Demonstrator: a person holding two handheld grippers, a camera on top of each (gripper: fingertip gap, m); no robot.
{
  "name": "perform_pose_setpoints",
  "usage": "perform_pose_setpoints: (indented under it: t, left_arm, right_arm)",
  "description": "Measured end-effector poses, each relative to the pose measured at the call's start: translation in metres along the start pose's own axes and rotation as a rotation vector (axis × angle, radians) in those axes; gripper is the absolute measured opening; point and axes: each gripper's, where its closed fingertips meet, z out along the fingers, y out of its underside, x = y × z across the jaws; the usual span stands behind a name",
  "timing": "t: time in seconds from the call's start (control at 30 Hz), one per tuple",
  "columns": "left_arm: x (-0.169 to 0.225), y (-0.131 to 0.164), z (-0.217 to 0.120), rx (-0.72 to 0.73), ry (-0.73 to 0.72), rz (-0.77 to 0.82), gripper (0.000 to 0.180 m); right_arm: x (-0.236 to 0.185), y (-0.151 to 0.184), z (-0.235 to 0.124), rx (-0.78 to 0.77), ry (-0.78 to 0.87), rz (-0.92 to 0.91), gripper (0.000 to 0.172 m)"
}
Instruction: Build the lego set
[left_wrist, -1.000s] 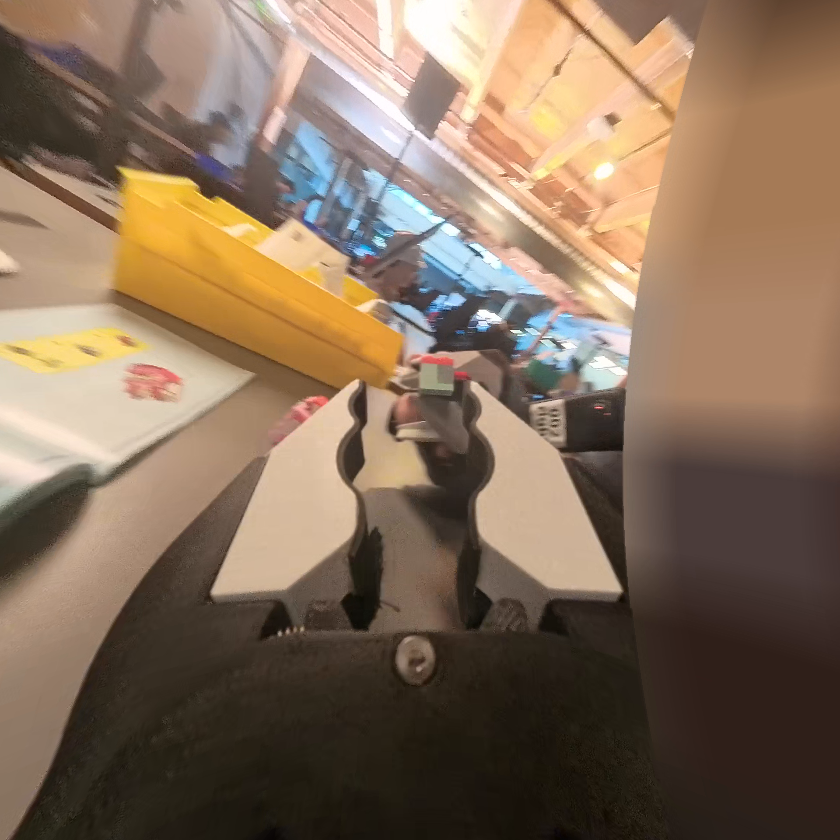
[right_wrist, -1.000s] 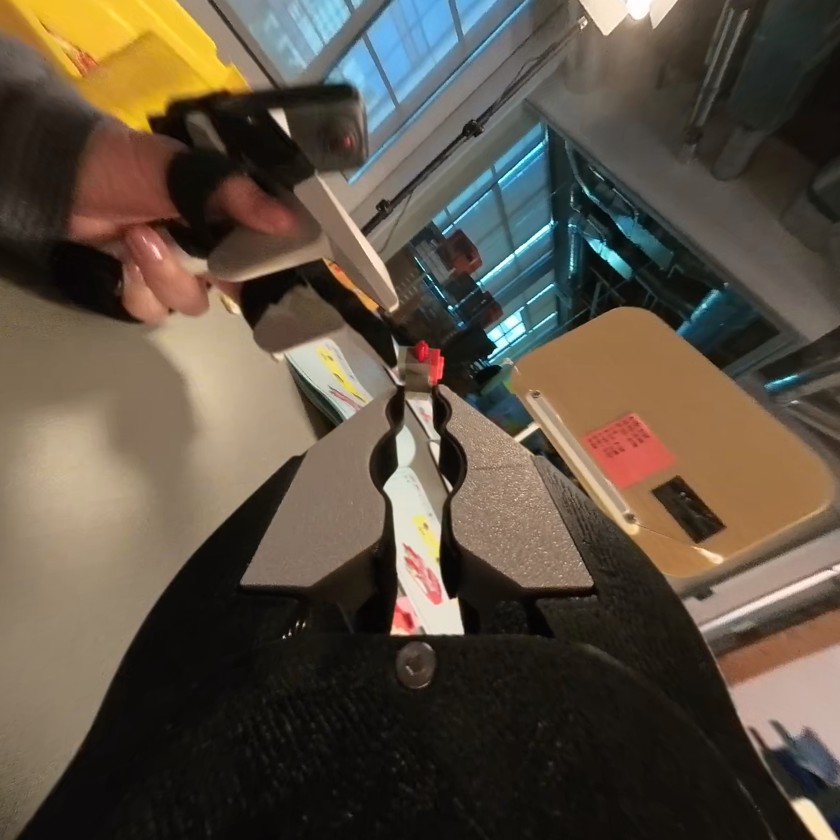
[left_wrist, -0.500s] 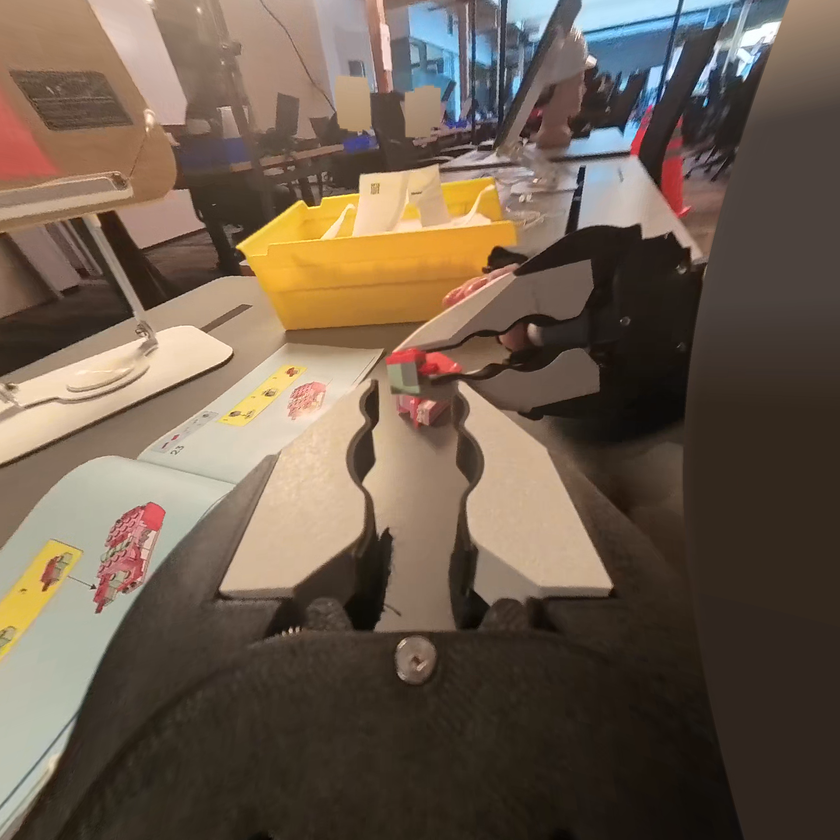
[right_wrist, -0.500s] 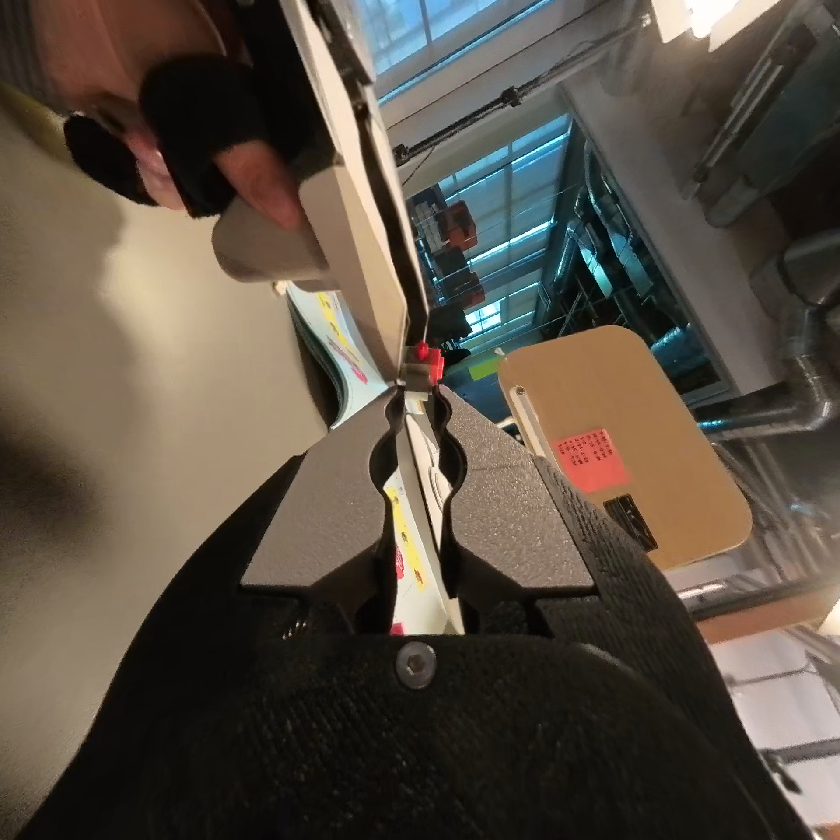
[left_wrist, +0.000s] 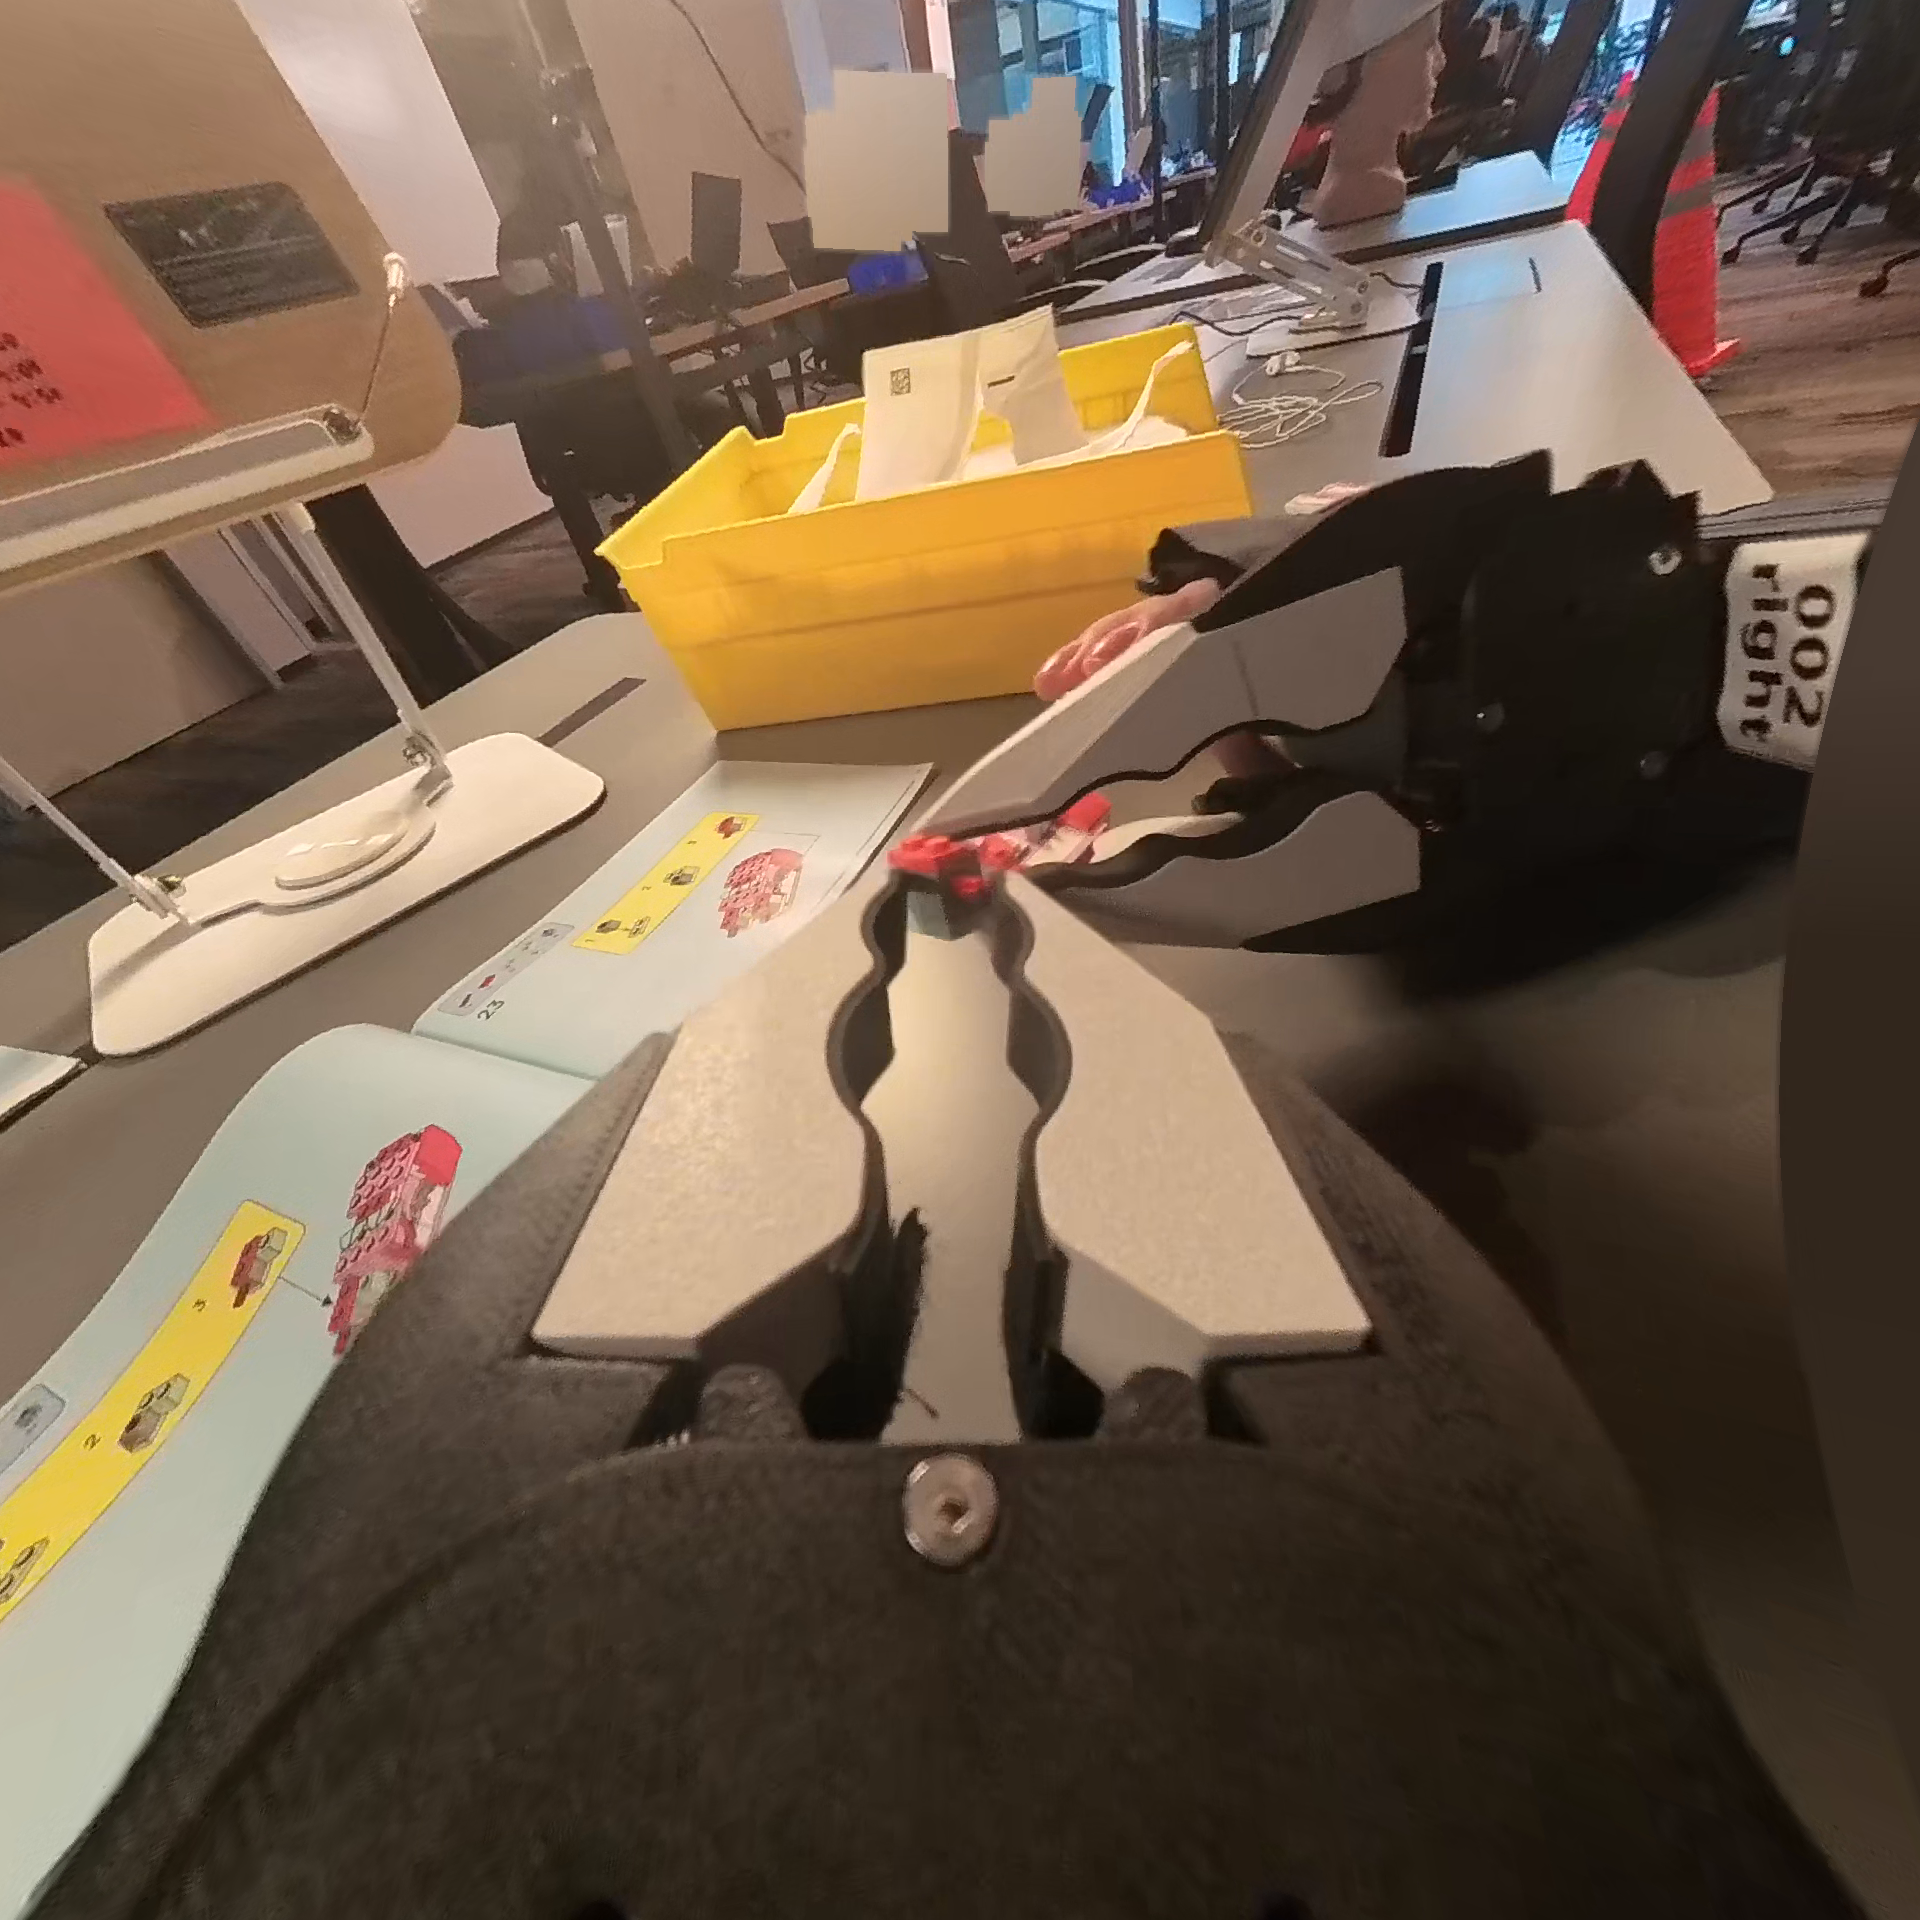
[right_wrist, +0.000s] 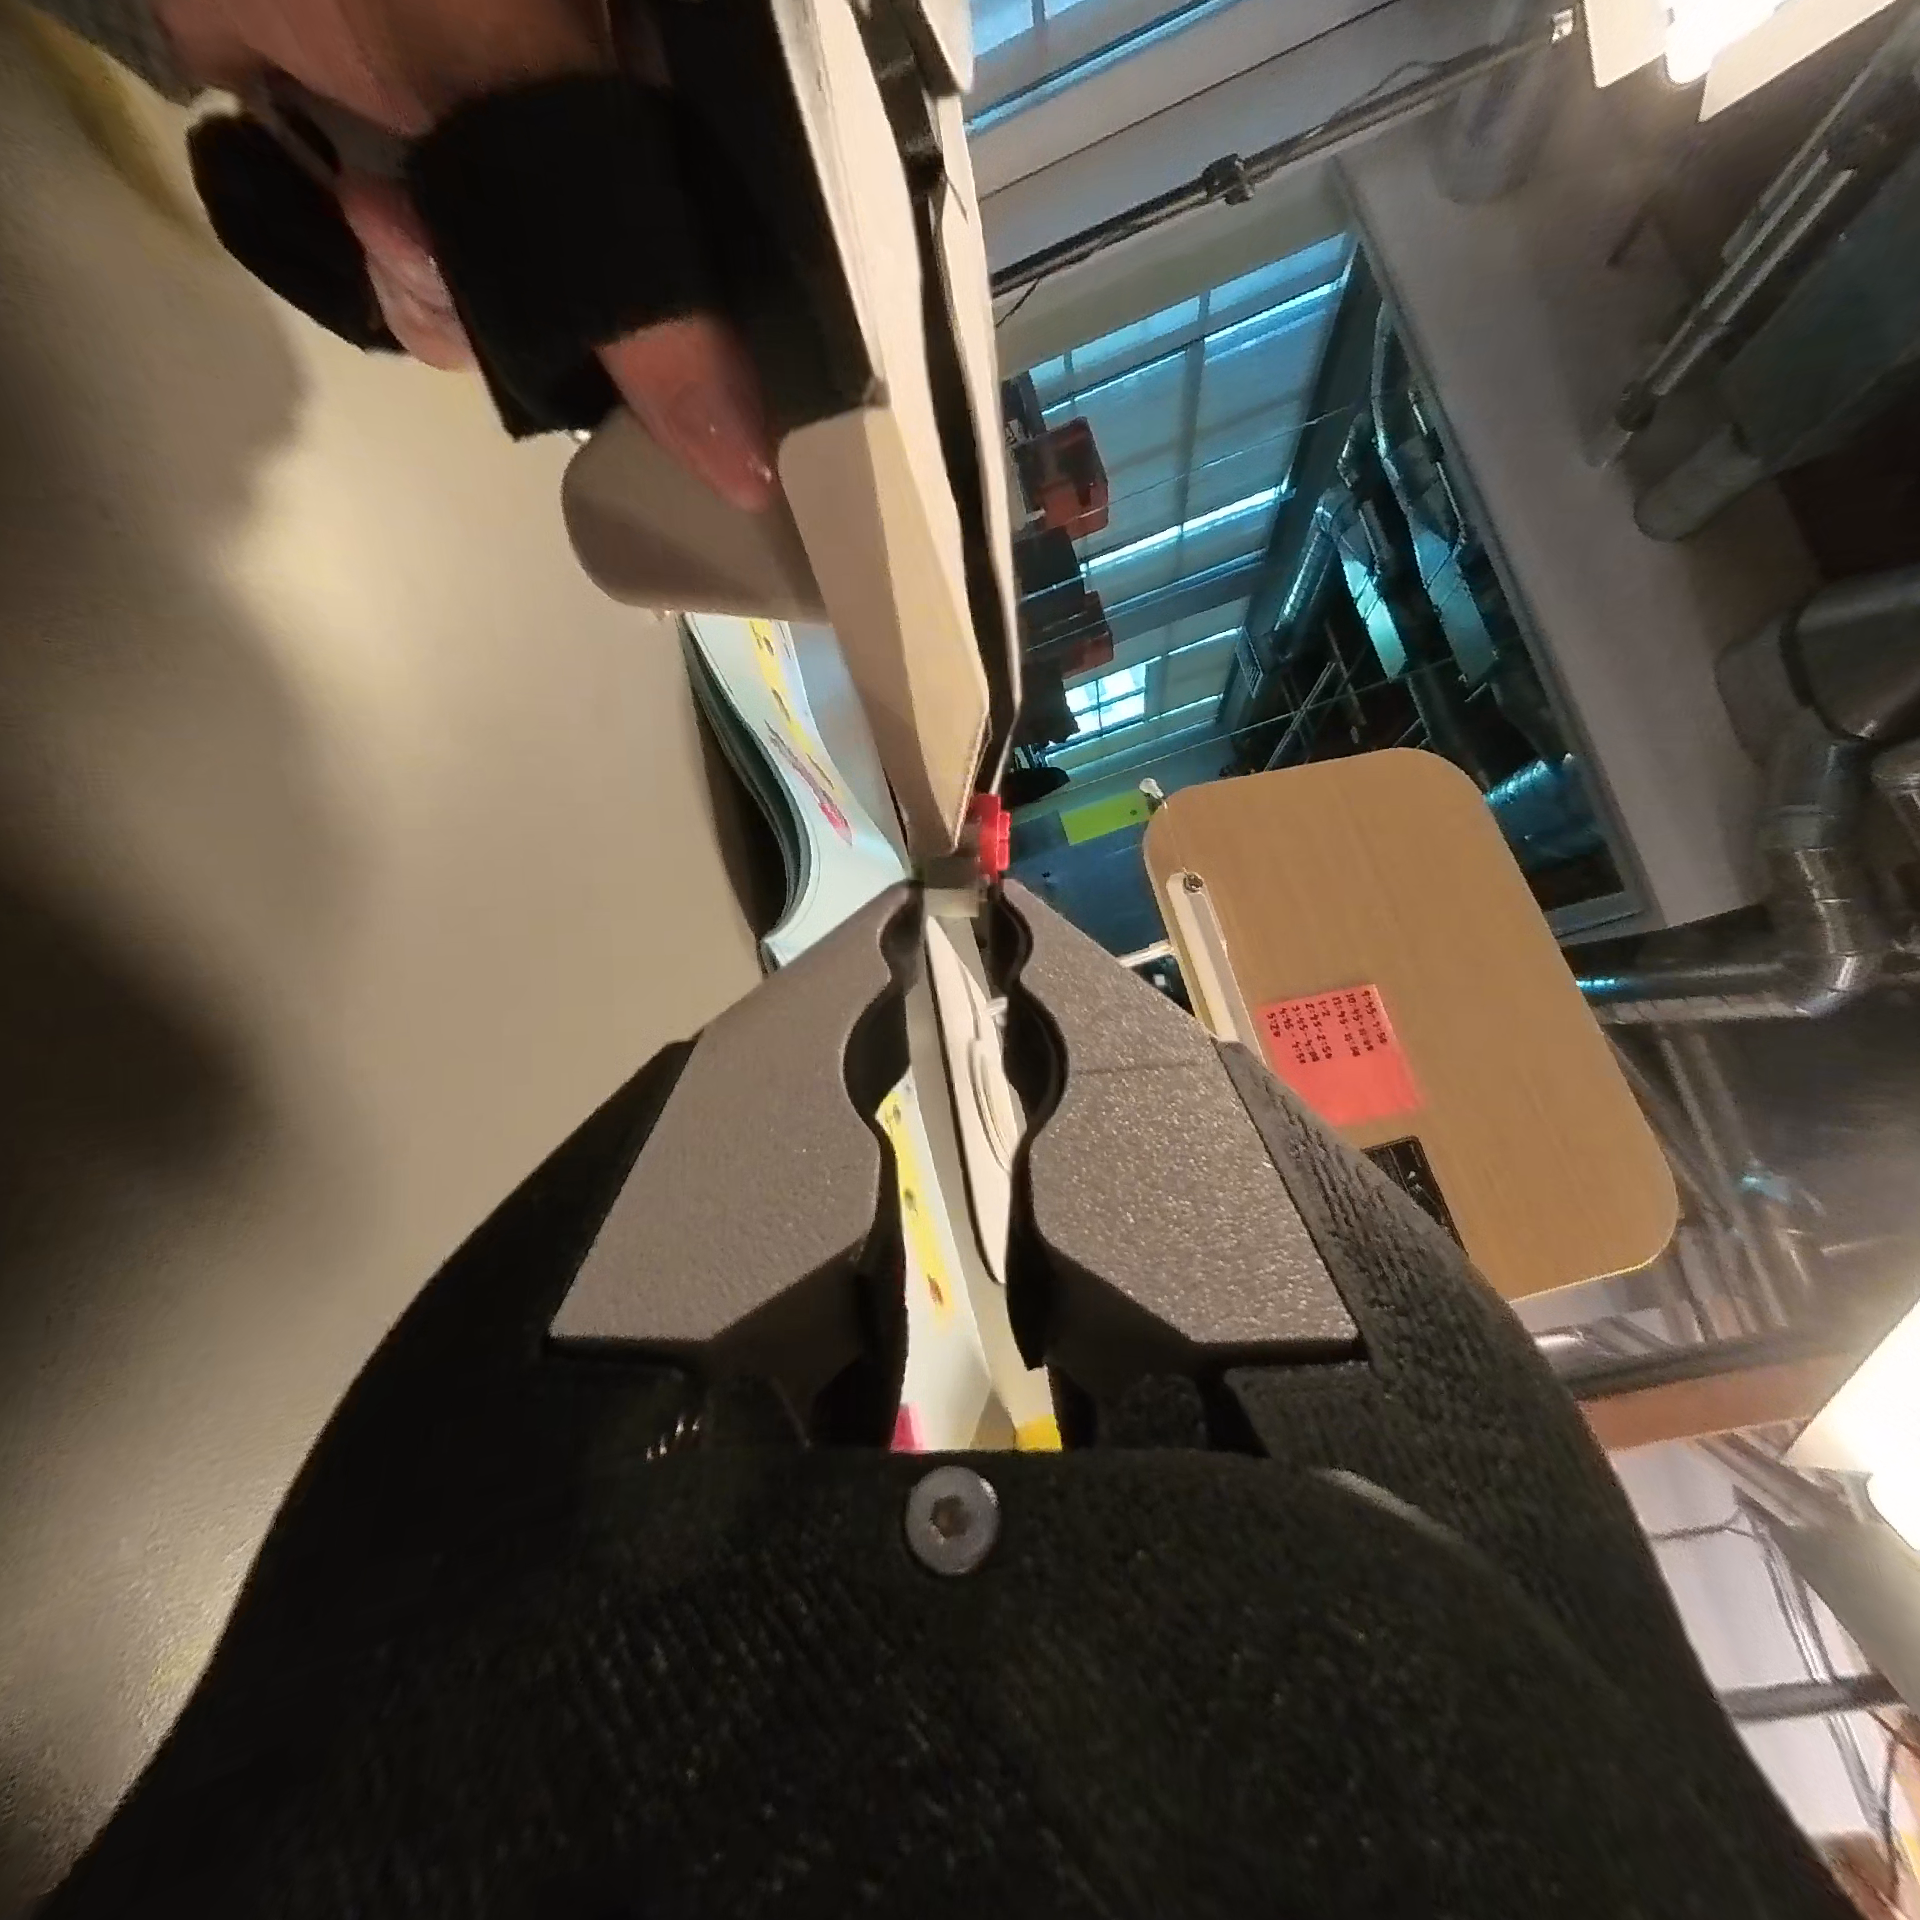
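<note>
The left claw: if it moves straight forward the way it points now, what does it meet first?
Probably the right claw's lower finger, just beyond the brick piece at the left claw's tips; depth is unclear.

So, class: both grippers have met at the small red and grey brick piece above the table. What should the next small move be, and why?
Probably a gentle squeeze by the left gripper. Its fingertips bracket the grey block of the brick piece, which the right gripper is shut on. Firm contact there looks unconfirmed, and the view is blurred.
</note>
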Motion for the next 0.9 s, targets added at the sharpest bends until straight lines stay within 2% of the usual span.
perform_pose_setpoints:
  t: [0.2, 0.33, 0.53, 0.67, 0.77, 0.9]
  left_arm:
    - [-0.011, 0.008, 0.001, -0.036, -0.02, -0.087, 0.007]
    - [-0.02, 0.008, -0.003, -0.018, -0.022, -0.156, 0.007]
    - [-0.021, 0.008, -0.005, -0.007, 0.028, -0.207, 0.007]
    - [-0.015, 0.01, -0.003, -0.017, 0.072, -0.222, 0.007]
    - [-0.008, 0.012, 0.0, -0.032, 0.104, -0.21, 0.007]
    - [-0.001, 0.013, 0.001, -0.049, 0.132, -0.181, 0.007]
  right_arm:
    - [0.0, -0.001, 0.0, 0.017, -0.026, 0.077, 0.014]
    - [0.011, 0.003, -0.007, 0.062, -0.104, 0.343, 0.038]
    - [0.028, 0.055, -0.033, -0.019, -0.295, 0.721, 0.058]
    - [-0.006, 0.087, -0.045, -0.175, -0.516, 0.882, 0.075]
    - [-0.036, 0.099, -0.047, -0.276, -0.639, 0.897, 0.082]
    - [-0.044, 0.1, -0.043, -0.298, -0.678, 0.873, 0.072]
